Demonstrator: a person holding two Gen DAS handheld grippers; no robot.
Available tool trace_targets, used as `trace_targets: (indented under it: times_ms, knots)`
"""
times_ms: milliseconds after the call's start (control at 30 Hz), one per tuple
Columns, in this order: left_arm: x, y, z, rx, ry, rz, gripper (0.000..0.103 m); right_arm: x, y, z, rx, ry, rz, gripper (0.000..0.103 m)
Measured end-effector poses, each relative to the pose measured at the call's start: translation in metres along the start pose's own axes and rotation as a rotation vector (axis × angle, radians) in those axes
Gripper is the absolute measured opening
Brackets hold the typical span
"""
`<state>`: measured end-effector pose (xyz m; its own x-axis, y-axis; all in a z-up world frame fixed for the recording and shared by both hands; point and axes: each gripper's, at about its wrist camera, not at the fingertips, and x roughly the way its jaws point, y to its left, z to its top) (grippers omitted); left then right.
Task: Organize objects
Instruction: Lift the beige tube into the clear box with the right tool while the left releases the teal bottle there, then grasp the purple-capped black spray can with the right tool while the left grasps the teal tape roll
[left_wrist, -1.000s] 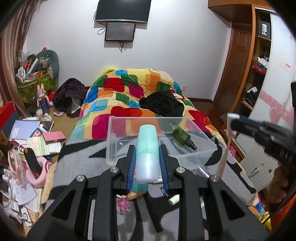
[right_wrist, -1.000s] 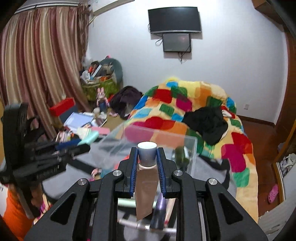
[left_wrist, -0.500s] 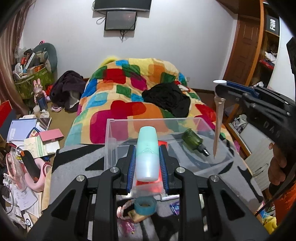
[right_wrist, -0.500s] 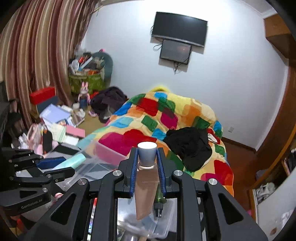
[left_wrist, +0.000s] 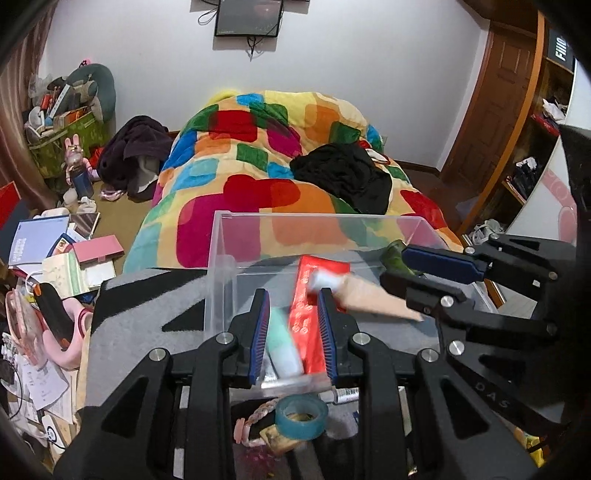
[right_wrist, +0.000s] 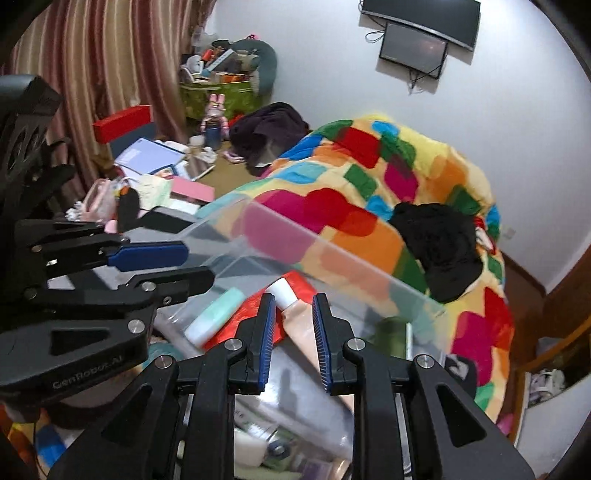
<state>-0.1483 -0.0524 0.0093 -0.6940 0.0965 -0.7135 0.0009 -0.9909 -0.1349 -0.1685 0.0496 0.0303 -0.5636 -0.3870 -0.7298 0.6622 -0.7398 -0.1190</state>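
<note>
Closest in, the left gripper (left_wrist: 294, 328) has just been opening; its jaws stand apart, the mint bottle (left_wrist: 282, 350) lying loose between them inside the clear bin (left_wrist: 221, 273). The right gripper (right_wrist: 293, 332), likewise just opening, has released the beige tube (right_wrist: 299, 325), which rests in the bin on a red packet (left_wrist: 314, 291). Beyond lies the patchwork quilt (left_wrist: 258, 162).

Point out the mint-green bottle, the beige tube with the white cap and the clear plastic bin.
mint-green bottle (right_wrist: 212, 312): right wrist view, middle of its body.
beige tube (right_wrist: 299, 321): right wrist view, upper body below the white cap.
clear plastic bin (left_wrist: 221, 266): left wrist view, near-left corner wall.
</note>
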Motion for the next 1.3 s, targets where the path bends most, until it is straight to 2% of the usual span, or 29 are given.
trace_targets:
  times_ms: [233,300,400,500,600,667,800,900,1100,1300]
  knots:
    - [-0.021,-0.005,-0.007,0.017,-0.033,0.0,0.037,-0.021,-0.008,-0.02,0.059,-0.028,0.042,0.037]
    - [-0.028,-0.008,-0.012,0.029,-0.047,0.001,0.044,-0.03,-0.012,-0.029,0.08,-0.043,0.038,0.039]
    - [-0.039,-0.011,-0.019,0.039,-0.061,0.001,0.05,-0.042,-0.016,-0.038,0.095,-0.058,-0.002,0.04]
    - [-0.045,-0.012,-0.026,0.043,-0.057,-0.006,0.052,-0.054,-0.023,-0.049,0.138,-0.071,0.001,0.041]
    - [-0.047,-0.012,-0.034,0.043,-0.037,-0.021,0.052,-0.062,-0.031,-0.06,0.169,-0.076,-0.012,0.043]
    - [-0.047,-0.014,-0.042,0.045,-0.03,-0.017,0.052,-0.068,-0.034,-0.069,0.168,-0.075,-0.054,0.046]
    - [-0.043,-0.017,-0.056,0.05,-0.007,-0.015,0.052,-0.077,-0.04,-0.087,0.182,-0.068,-0.082,0.056]
    - [-0.036,-0.017,-0.069,0.043,0.023,-0.018,0.052,-0.076,-0.038,-0.102,0.197,-0.044,-0.094,0.056]
    - [-0.022,-0.012,-0.092,0.02,0.085,-0.021,0.052,-0.063,-0.026,-0.125,0.235,-0.006,-0.034,0.056]
    - [-0.014,-0.009,-0.087,0.009,0.09,-0.022,0.052,-0.044,-0.02,-0.141,0.277,0.042,0.004,0.056]
